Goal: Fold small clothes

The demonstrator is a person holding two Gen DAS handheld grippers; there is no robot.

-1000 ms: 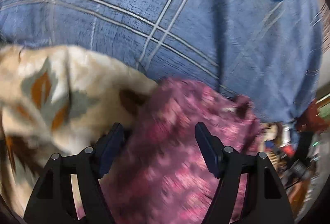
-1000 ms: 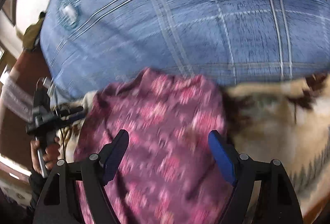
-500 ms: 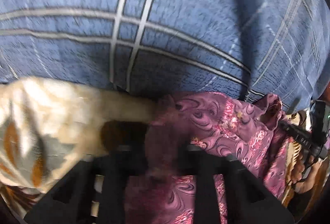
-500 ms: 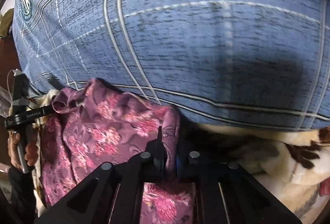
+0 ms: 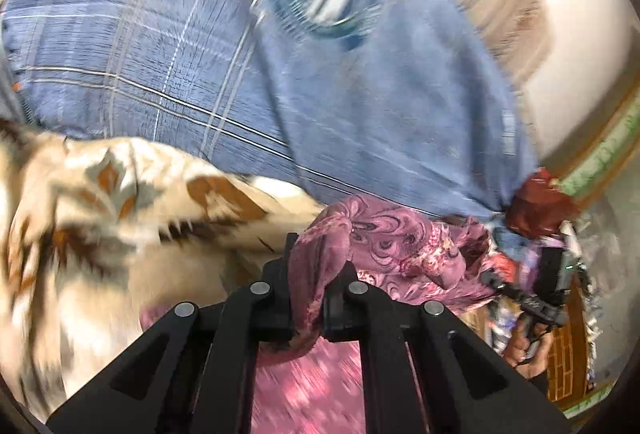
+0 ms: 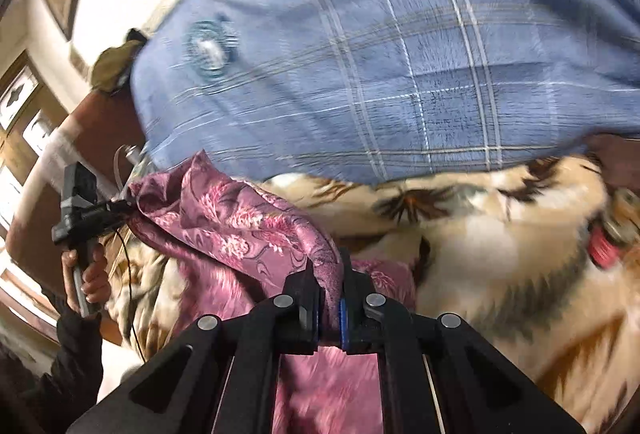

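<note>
A small purple-pink patterned garment (image 5: 400,246) is pinched at two corners and lifted off a cream patterned blanket (image 5: 100,218). My left gripper (image 5: 308,298) is shut on one bunched corner of it. My right gripper (image 6: 330,298) is shut on the other corner, and the cloth (image 6: 240,222) stretches between the two. The right gripper also shows in the left wrist view (image 5: 536,298), and the left gripper in the right wrist view (image 6: 86,214). The garment's lower part hangs blurred below the fingers.
A large blue plaid pillow (image 5: 240,54) with a round emblem (image 6: 210,48) lies behind the blanket (image 6: 500,234). A red cloth (image 5: 540,206) and clutter lie at the right. A wooden headboard (image 6: 44,194) and pale wall lie beyond.
Both grippers closed on the garment's corners about half a second ago and have since lifted and pulled back from the pillow, raising the cloth edge off the blanket.
</note>
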